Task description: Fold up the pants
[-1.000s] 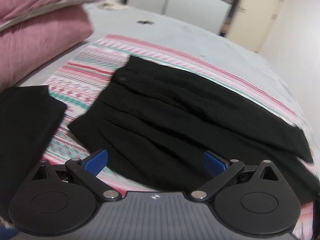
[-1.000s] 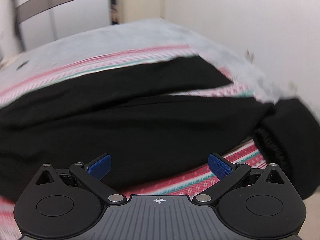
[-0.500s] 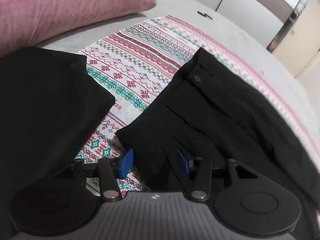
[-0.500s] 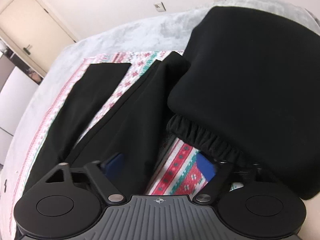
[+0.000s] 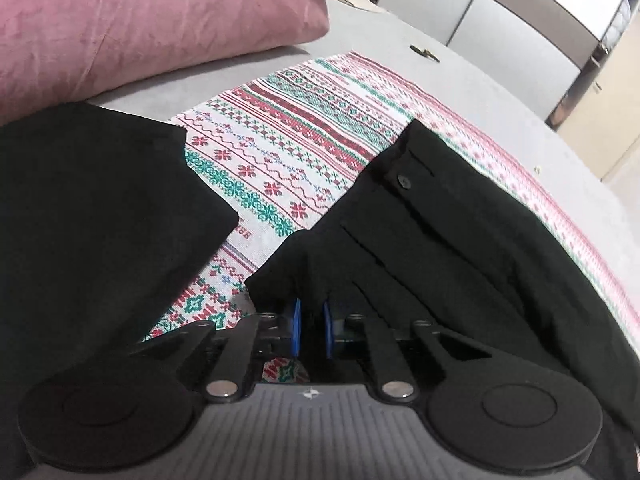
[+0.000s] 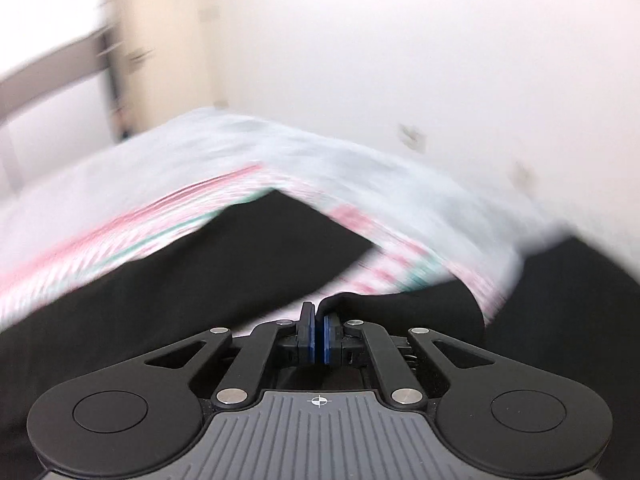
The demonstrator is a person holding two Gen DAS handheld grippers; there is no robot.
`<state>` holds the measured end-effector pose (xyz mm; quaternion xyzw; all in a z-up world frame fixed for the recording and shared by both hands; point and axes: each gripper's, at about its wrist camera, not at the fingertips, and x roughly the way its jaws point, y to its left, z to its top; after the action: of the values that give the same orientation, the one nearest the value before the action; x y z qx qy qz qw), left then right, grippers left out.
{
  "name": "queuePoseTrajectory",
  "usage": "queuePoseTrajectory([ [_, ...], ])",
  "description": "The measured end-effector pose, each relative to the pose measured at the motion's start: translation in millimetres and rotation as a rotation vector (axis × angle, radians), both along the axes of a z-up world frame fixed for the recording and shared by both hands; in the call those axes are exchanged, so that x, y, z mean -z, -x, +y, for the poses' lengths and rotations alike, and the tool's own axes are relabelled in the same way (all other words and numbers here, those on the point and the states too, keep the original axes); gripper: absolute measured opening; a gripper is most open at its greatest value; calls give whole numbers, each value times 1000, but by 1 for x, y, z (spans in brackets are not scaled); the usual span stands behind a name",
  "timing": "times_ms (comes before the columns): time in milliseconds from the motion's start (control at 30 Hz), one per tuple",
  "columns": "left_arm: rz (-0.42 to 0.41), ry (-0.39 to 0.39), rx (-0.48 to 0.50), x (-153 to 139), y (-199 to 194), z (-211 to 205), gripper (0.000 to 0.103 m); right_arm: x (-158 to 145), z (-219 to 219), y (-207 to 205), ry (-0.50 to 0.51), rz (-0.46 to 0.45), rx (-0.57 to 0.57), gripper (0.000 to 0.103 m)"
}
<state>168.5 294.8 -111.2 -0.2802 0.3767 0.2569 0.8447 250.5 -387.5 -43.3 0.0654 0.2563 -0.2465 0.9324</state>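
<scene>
In the left wrist view, a pink pillow [image 5: 152, 20] lay at the far left on the grey bed [image 5: 500, 92]. Below it sat a folded black garment [image 5: 92, 216], resting partly on the patterned cloth [image 5: 280, 148] spread over the bed. The cloth's red, green and white bands showed between that garment and the pants [image 5: 460, 248], which lay on the cloth to the right with the waistband button facing up. The left tongs [image 5: 311, 330] were closing on the near corner of the pants' waist; a bunched fold of black fabric sat between the blue pads [image 5: 296, 326], which pressed on it from both sides. A small dark item [image 5: 424, 51] lay on the bed far back, too small to tell what it was. Grey cupboard doors [image 5: 520, 28] and a cream door [image 5: 608, 120] stood behind.

The right wrist view was heavily blurred. At the left, the pants [image 6: 200, 280] spread dark across the cloth [image 6: 100, 248], whose pink and green bands were smeared. In the middle, the right tongs [image 6: 318, 336] were pressed together, pinching a thin edge of the pants' black fabric that curled up over the right pad [image 6: 327, 336]. To the right lay another black mass [image 6: 580, 300] on the bed [image 6: 320, 152]; the blur hid what it was. A pale wall [image 6: 400, 40] filled the top.

No container appeared in either view.
</scene>
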Motion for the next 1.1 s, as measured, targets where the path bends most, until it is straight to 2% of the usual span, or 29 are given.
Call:
queuePoseTrajectory([
  [67, 2, -7, -5, 1, -1, 0, 33, 13, 35, -25, 70, 94, -109, 5],
  [167, 20, -20, 11, 4, -3, -3, 33, 49, 80, -48, 128, 316, -290, 17],
  [200, 24, -23, 17, 4, -3, -5, 33, 58, 91, -49, 145, 365, -333, 30],
  [233, 23, -24, 21, 4, -2, -5, 34, 62, 101, -49, 170, 383, -367, 42],
  [300, 20, -23, 21, 3, -1, -4, 34, 61, 112, -40, 216, 372, -423, 53],
  [333, 19, -14, 18, 4, 0, -3, 35, 56, 113, -31, 204, 356, -445, 59],
  [400, 19, 6, 12, 5, 1, 0, 35, 35, 95, -14, 71, 262, -453, 60],
  [467, 21, 16, 11, 5, 1, 1, 36, 10, 49, 0, -168, 104, -364, 61],
  [500, 21, 18, 12, 6, 1, 0, 36, 3, 16, 9, -313, 21, -285, 61],
  [567, 22, 17, 14, 5, 1, -1, 37, 7, -39, 24, -521, -70, -133, 61],
  [633, 26, 14, 15, 5, 0, -2, 37, 25, -84, 37, -656, -73, 39, 62],
  [700, 32, 9, 13, 5, -2, -4, 38, 43, -105, 42, -682, -16, 132, 62],
  [800, 39, -1, 6, 4, -4, -7, 38, 57, -95, 35, -687, 48, 53, 62],
  [833, 42, -6, 5, 4, -5, -8, 38, 55, -90, 28, -660, 57, 21, 60],
  [867, 45, -12, 7, 4, -5, -9, 38, 53, -84, 23, -622, 59, -11, 55],
  [933, 51, -22, 9, 5, -6, -10, 38, 53, -72, 20, -594, 59, -69, 8],
  [1000, 52, -20, 7, 5, -6, -9, 38, 49, -65, 13, -557, 53, -82, 5],
  [1033, 47, -13, 3, 5, -5, -8, 38, 37, -58, 15, -495, 20, -77, 5],
  [1100, 37, 0, -1, 5, -2, -6, 38, 1, -42, 27, -266, -107, -29, 4],
])
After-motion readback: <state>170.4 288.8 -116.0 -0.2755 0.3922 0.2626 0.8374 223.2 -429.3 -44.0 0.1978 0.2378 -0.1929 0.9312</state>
